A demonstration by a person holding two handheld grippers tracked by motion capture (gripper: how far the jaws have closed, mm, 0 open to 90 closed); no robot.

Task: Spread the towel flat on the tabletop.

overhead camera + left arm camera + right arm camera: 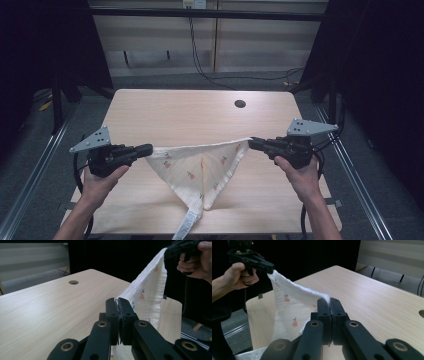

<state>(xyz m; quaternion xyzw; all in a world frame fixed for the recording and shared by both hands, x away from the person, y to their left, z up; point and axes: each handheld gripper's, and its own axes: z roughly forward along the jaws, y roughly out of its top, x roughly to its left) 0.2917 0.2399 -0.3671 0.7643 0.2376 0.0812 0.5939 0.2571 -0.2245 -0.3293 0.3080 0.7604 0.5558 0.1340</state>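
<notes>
Your left tongs point(148, 148) are clamped fully closed on one corner of the white cloth point(197, 167), and your right tongs point(252, 143) are closed just as tight on the opposite corner. In the left gripper view the jaws meet on a thin sliver of fabric edge; the right gripper view shows the same, with only the tip of a corner caught.

Between the two, the cloth hangs as a downward triangle. Its top edge is stretched nearly straight from about 9 o'clock to 3 o'clock over the near half of the surface point(200, 110). The point droops toward 6 o'clock, and the lowest part trails past the near edge of the surface. Small orange flower prints dot the fabric.

The risk lies in those shallow bites. I judge that if you spread your hands further apart, the taut edge could pull a corner out of either pair of tongs, and the whole cloth would swing to the other side. Lifting one hand faster than the other would tilt the top edge and load one corner more. The trailing tail at 6 o'clock could also drag or snag on the near edge of the surface as you move. The round hole point(240, 104) at 12 o'clock lies well apart from the cloth.
</notes>
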